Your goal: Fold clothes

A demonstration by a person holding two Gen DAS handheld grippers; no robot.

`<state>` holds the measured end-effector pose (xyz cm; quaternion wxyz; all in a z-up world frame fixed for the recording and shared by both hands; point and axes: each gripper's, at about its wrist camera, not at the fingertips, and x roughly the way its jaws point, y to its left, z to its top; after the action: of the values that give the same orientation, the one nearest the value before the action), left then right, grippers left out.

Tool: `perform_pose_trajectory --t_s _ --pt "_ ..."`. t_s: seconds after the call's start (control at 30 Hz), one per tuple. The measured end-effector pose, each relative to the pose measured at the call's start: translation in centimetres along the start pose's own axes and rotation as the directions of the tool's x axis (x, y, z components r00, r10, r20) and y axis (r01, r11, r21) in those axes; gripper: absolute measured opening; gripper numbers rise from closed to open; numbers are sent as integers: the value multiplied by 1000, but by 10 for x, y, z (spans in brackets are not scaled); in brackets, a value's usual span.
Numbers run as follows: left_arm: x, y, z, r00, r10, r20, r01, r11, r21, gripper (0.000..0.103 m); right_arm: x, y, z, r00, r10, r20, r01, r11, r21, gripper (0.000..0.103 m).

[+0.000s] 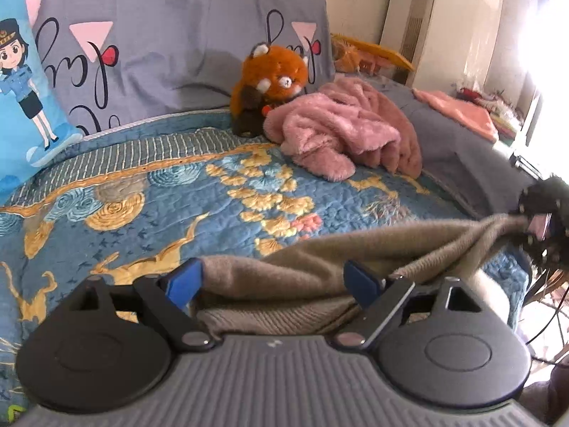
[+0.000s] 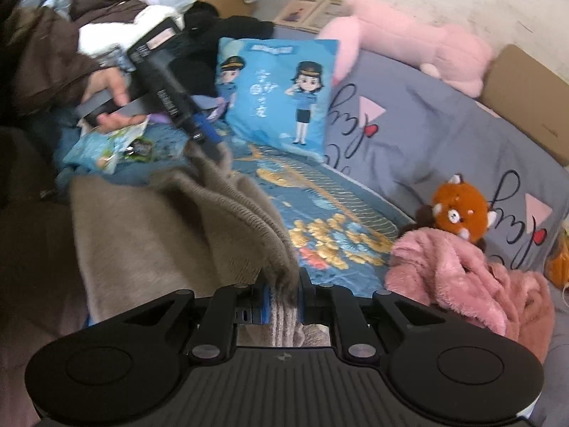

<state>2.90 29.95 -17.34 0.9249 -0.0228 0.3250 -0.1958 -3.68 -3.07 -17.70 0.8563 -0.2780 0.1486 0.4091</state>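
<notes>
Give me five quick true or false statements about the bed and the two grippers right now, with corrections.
1. The right gripper is shut on the brown sweater. True.
2. The left gripper is clamped tight on the sweater. False: its jaws stand wide, the cloth loose between them.
3. The pink fluffy garment lies beside the red panda toy. True.
4. The blue cartoon pillow lies flat on the quilt. False: it leans upright.
5. The pink garment is neatly folded. False: it is crumpled.
</notes>
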Motion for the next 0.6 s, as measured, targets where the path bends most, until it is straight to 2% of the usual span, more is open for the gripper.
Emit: perform_pose_trajectory --t_s 0.17,0.3,0.47,0.6 --pt "-11 1 -4 1000 17 9 -17 1000 -5 92 4 3 1 1000 30 3 -30 996 -83 13" --pt "-18 11 -7 999 24 22 -23 997 -73 94 13 0 1 1000 -5 -5 5 995 -97 13" --pt "-18 11 -4 998 37 42 -33 996 -88 94 50 -40 4 996 -90 -28 92 994 64 12" --pt "-17 5 2 997 50 58 -45 996 -80 97 97 -87 -2 989 -73 -127 105 958 267 12"
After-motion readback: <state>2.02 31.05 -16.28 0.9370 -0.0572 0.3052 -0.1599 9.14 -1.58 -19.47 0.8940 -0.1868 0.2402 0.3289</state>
